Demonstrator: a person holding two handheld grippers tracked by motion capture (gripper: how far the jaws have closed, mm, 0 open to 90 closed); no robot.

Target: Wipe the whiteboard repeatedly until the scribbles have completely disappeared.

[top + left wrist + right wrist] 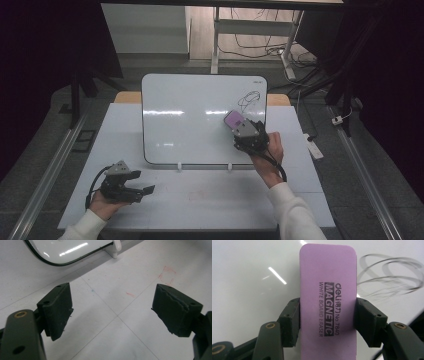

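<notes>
A white whiteboard (190, 120) stands tilted on two small feet at the middle of the table. Black scribbled loops (250, 98) mark its upper right corner. My right gripper (241, 126) is shut on a pink magnetic whiteboard eraser (233, 119), held against the board just below and left of the scribble. In the right gripper view the eraser (328, 302) stands lengthwise between both pads, the scribble (390, 275) to its right. My left gripper (142, 190) rests open on the table near the front left, nothing between its pads (60, 310).
The white table (210, 195) carries faint red marks (167, 275) in front of the board. The board's lower edge and one white foot (115, 248) lie ahead of the left gripper. Beyond the table stand a desk frame and cables (270, 47) on the floor.
</notes>
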